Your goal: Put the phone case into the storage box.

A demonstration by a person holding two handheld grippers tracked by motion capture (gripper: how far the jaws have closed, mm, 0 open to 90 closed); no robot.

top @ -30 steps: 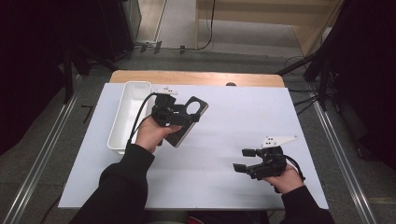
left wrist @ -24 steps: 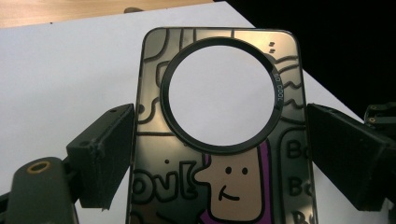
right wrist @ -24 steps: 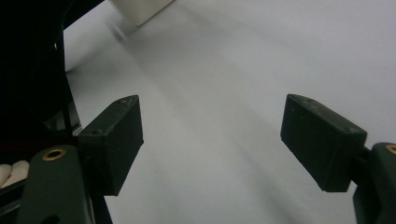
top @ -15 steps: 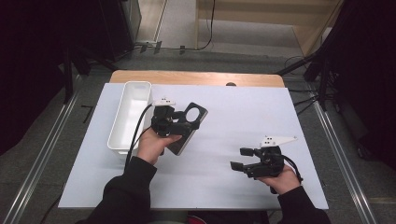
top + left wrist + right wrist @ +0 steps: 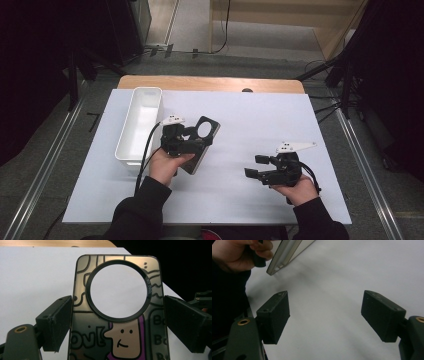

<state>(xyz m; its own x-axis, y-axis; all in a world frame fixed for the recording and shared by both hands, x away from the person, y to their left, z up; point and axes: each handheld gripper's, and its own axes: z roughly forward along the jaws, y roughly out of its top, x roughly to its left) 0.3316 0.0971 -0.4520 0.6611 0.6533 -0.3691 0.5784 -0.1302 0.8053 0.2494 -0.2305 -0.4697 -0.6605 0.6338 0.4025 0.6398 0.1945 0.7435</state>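
High view: the left gripper [image 5: 192, 141] holds a dark phone case [image 5: 201, 142] with a round cut-out, tilted up off the white surface [image 5: 240, 200], just beside a white tray [image 5: 141, 125] that lies at the left. The right gripper [image 5: 257, 166] hovers low over the surface, well apart from the case, fingers pointing left toward it with nothing between them.

Left gripper view: the phone case [image 5: 117, 315] stands upright between the two black fingers [image 5: 56, 322]. The left finger presses against the case's edge and the right finger lies close against the other edge, so the fingers are spread wide yet clamped on the case. Cartoon line drawings, a face and a purple patch cover the case, and white surface shows through its large ring.

Right gripper view: the fingers [image 5: 274, 316] stand wide apart and empty over bare white surface [image 5: 332, 290]. At upper left, a hand [image 5: 237, 252] holds the other gripper, and a corner of the translucent phone case [image 5: 284, 255] hangs just above the surface.
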